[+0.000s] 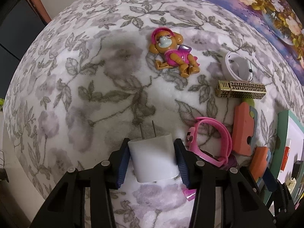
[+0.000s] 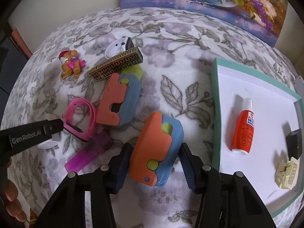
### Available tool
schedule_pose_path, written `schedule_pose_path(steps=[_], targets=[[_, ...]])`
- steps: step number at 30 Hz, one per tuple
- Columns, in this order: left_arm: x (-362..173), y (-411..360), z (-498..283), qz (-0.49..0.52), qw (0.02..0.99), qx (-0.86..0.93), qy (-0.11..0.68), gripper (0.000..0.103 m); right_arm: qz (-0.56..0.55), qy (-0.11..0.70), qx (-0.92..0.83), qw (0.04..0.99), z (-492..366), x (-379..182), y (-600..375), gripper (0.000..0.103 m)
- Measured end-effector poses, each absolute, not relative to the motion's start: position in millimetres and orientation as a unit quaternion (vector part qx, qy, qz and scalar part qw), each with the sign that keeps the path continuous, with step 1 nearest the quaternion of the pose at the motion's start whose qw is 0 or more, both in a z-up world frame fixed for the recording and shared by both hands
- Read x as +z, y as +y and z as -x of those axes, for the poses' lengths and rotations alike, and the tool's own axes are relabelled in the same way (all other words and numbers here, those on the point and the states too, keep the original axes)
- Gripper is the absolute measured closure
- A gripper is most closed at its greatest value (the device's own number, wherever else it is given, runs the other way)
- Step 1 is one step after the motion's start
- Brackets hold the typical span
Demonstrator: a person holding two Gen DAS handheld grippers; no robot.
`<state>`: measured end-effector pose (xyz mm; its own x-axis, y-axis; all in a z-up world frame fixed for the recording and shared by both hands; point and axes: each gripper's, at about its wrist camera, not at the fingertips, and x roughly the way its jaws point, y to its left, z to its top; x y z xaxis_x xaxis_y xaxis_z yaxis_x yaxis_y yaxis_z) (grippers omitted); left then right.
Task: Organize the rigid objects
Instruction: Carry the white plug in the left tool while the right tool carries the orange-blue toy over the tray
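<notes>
My left gripper (image 1: 151, 148) is shut on a white plug charger (image 1: 153, 160), prongs pointing away, just over the floral blanket. My right gripper (image 2: 155, 152) straddles an orange-and-blue block toy (image 2: 155, 150); its jaws stand close beside the toy and contact is unclear. A second orange-and-blue block toy (image 2: 117, 102), a pink watch (image 2: 79, 117), a gold patterned box (image 2: 115, 65), a white earbud case (image 2: 117, 46) and a toy dog figure (image 2: 72, 64) lie on the blanket. The white tray with a teal rim (image 2: 215, 98) sits to the right.
The tray holds an orange glue bottle (image 2: 242, 125), a black block (image 2: 294, 142) and a cream plastic piece (image 2: 286, 172). A purple translucent piece (image 2: 89, 153) lies by the watch. A floral painting (image 2: 199, 1) leans at the back. The left gripper's body (image 2: 30, 134) enters from the left.
</notes>
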<state>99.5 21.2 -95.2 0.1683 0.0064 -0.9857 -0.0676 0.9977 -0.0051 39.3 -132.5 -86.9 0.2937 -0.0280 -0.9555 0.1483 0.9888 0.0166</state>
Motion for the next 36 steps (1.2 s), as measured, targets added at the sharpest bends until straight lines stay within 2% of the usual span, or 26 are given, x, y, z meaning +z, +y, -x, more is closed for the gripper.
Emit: schedule_pose_path(steps=[11,20,26,36], targets=[[-53,25,-96,0.030,0.792,0.034,0.608,0.055,-0.103,0.585,-0.042,0.803,-34,-80,-147,0.050],[0,16,-84,0.028,0.837,0.021,0.546,0.055,-0.143,0.531,-0.024,0.835,-27,-34,-159,0.050],[14,-15,-77,0.018,0.849,-0.008,0.529,0.055,-0.125,0.502,-0.050,0.854,-19,-11,-180,0.050],[20,-85,-55,-0.024,0.848,-0.081,0.524,0.055,-0.142,0.494,-0.122,0.849,-3,-12,-244,0.050]])
